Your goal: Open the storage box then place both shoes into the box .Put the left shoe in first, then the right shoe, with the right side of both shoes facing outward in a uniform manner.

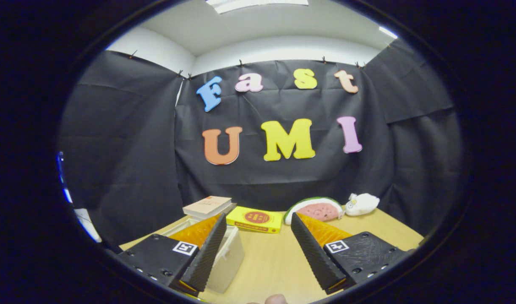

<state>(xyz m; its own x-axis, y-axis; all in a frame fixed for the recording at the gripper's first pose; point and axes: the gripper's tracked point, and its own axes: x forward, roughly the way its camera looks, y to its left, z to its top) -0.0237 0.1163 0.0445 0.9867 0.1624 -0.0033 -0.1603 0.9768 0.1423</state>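
Observation:
My gripper (pixel 258 221) is open, its two fingers spread wide above the wooden table (pixel 270 261) with nothing between them. A translucent white storage box (pixel 229 257) stands on the table under and just right of the left finger (pixel 209 249), which hides much of it. Whether its lid is on cannot be told. The right finger (pixel 315 251) hangs over bare table.
Beyond the fingers, near the cloth wall, lie a beige book (pixel 208 206), a yellow book (pixel 255 219), a watermelon-slice plush (pixel 316 210) and a small white plush (pixel 362 203). A fingertip of a person's hand (pixel 276 299) shows below the fingers.

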